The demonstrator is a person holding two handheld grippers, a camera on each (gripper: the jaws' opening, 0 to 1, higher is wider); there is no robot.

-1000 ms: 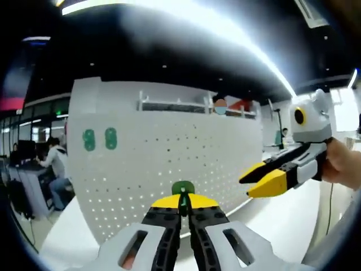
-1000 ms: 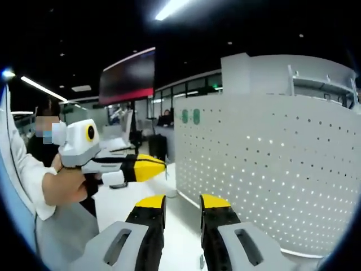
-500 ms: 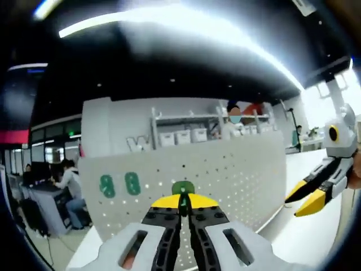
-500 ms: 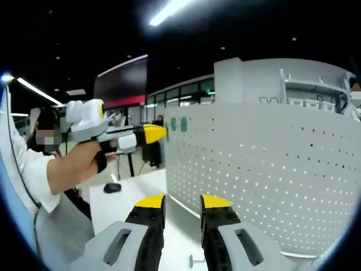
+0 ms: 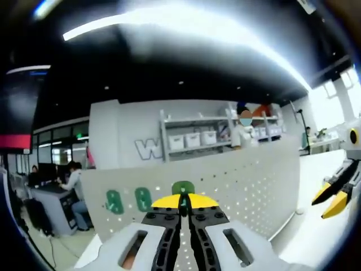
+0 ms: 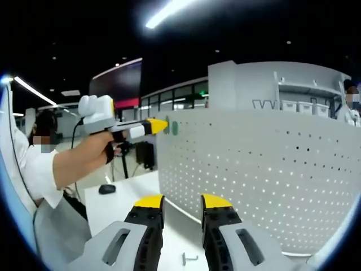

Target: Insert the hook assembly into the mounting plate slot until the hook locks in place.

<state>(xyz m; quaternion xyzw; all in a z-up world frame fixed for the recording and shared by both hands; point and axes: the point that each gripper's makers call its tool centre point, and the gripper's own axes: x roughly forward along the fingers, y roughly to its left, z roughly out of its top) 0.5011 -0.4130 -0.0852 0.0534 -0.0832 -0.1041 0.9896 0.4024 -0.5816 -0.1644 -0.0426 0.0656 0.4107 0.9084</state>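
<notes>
My left tongs (image 5: 180,204) pinch the green hook (image 5: 183,188) at their tips, raised near the top edge of the perforated plate (image 6: 265,175) to line it up, my right tongs (image 6: 183,204) wait apart over the counter (image 6: 121,195), a small metal part (image 6: 188,258) between them.

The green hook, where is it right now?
In the left gripper view, the green hook sits clamped in the left claw, low centre, up against the white pegboard near two green hooks.

I see a dark ceiling with long bright strip lights (image 5: 186,22), white shelving holding pale storage boxes (image 5: 194,138), and a grey wall behind.
</notes>
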